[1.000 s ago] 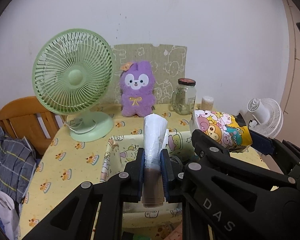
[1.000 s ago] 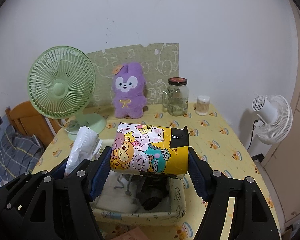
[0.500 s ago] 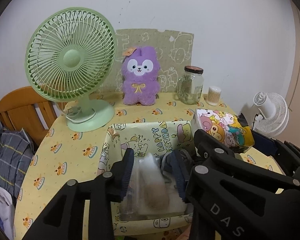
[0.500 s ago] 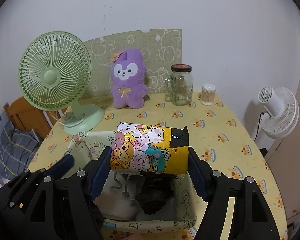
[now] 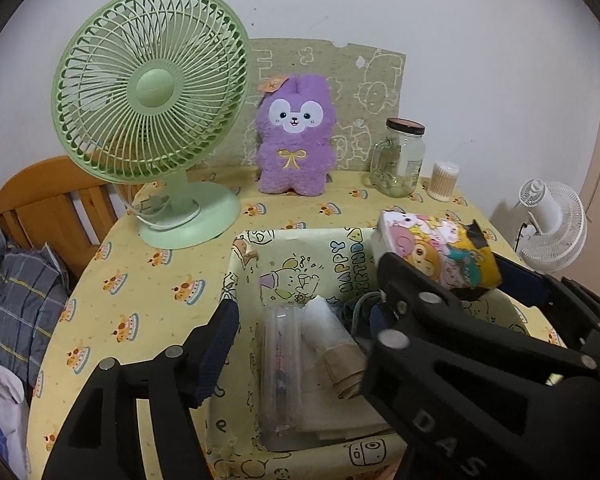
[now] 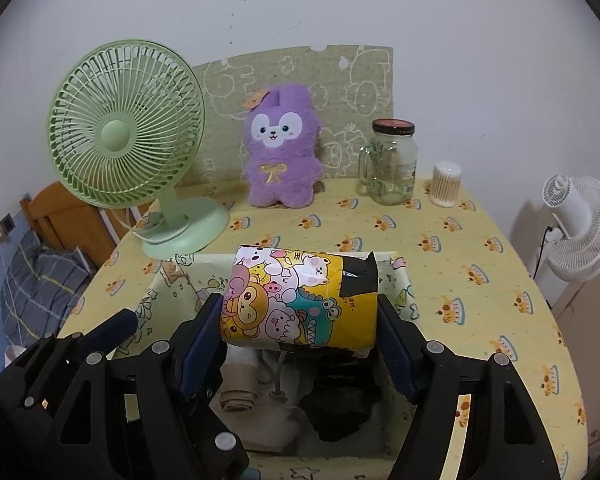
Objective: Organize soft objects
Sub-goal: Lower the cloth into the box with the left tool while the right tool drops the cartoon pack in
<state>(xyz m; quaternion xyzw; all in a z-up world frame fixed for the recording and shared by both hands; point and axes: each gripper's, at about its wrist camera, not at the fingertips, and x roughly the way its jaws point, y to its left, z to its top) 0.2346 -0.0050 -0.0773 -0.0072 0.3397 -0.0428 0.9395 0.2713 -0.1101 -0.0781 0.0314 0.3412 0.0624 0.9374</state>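
A yellow-green printed box (image 5: 300,248) stands on the table in front of both grippers. My left gripper (image 5: 304,320) hangs over the box's left side, and its jaws are opening. Between them, untouched by the pads, a clear plastic bag with a white and brown roll (image 5: 324,348) lies in the box. My right gripper (image 6: 300,336) is shut on a cartoon-printed soft pack (image 6: 300,300), held crosswise just above the box (image 6: 402,280). Under the pack lie the roll (image 6: 240,384), a cord and a dark bundle (image 6: 340,408). A purple plush rabbit (image 6: 280,148) sits against the back board.
A green desk fan (image 5: 152,92) stands at the back left of the round table. A glass jar (image 5: 400,156) and a cotton-swab tub (image 5: 442,182) are at the back right. Off the table are a white fan (image 6: 580,224) on the right and a wooden chair (image 5: 40,200) with plaid cloth on the left.
The left jaws opened and let go of the bagged roll, which dropped from upright to lying in the box. Both grippers sank toward the box, and the right kept its pack.
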